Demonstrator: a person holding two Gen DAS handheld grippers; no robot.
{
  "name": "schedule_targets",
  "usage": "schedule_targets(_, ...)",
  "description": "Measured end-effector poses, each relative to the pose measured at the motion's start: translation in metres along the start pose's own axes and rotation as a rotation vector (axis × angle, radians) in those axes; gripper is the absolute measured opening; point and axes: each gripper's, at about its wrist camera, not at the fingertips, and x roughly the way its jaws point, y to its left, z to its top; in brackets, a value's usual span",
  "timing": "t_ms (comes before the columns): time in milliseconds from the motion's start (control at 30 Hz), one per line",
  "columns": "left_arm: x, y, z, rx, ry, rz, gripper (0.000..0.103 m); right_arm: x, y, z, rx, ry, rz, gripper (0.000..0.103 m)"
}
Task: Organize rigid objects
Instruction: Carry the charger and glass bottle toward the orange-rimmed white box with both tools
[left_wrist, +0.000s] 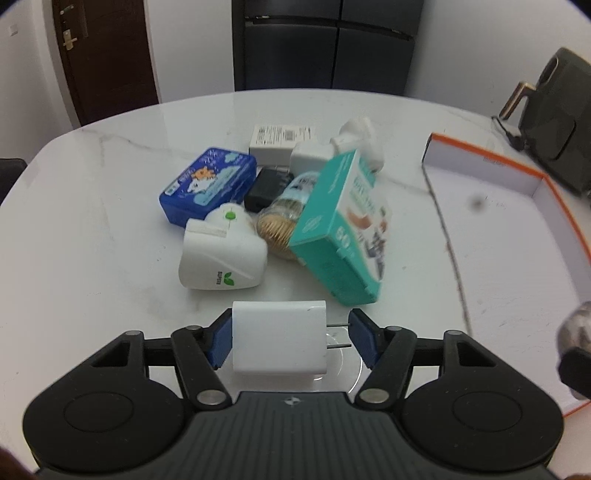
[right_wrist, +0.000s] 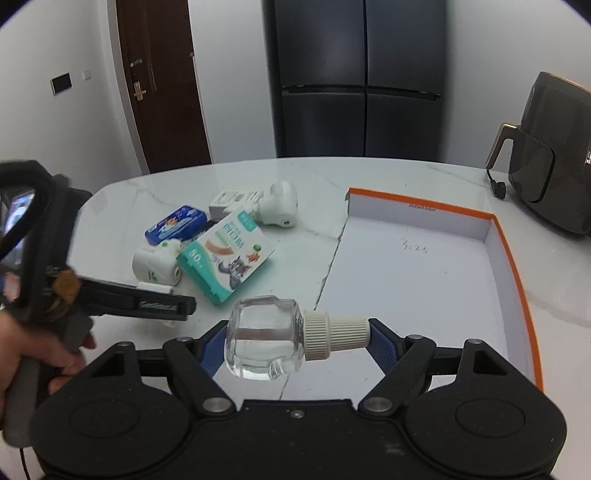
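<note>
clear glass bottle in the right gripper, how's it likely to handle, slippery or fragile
The clear bottle looks like thick glass, so probably heavy for its size and breakable if dropped. Its smooth faces may slip against the pad; the right gripper spans it end to end, base to ribbed cap, so it could pivot.

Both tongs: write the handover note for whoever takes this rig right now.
Left tongs: open around the white plug-in charger on the white marble table; one pad touches, the other is short of the prongs.
Right tongs: shut on the clear glass bottle with ribbed cream cap, at the near left edge of the orange-rimmed white box lid.
Done: nothing lies in the lid.
Left: bottle, charger, teal carton, blue tin, remaining pile.
</note>
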Motion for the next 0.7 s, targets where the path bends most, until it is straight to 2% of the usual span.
schedule_targets(300,-0.036,-0.028,0.012,-0.026,-0.023,-0.013,0.066,-0.013,-0.036,0.014,0.030,-0.055,-0.005,0.093)
schedule_targets(700,-0.052,-0.087,0.040,0.053,-0.047,-0.044,0.066,-0.038,-0.094,0.022,0.117,-0.099,-0.090,0.093)
